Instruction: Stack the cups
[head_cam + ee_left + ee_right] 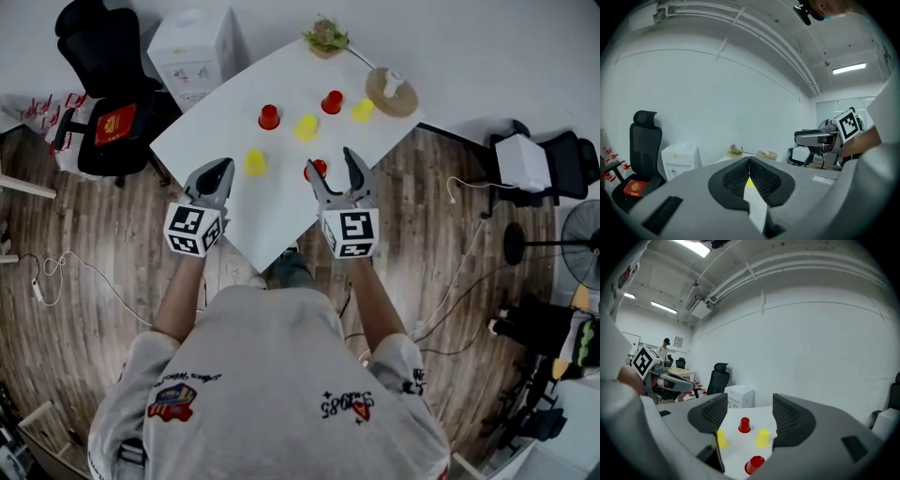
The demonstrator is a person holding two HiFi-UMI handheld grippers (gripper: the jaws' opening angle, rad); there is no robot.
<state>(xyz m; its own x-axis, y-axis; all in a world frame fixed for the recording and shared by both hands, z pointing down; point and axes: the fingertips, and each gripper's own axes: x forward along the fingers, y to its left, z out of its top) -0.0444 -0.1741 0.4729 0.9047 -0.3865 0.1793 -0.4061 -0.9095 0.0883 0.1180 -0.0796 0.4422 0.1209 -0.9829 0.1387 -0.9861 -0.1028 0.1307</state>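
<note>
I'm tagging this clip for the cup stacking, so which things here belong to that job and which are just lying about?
Belong to the job: three red cups, three yellow cups, white table, left gripper with jaws together, right gripper with jaws apart.

Lying about: potted plant, round wooden board, water dispenser, black office chair.

The left gripper [750, 159] has jaws pressed together, yellow cup [749, 183] glimpsed beyond.

Cups [307, 127] on table [264, 208], plant [325, 37] behind.
</note>
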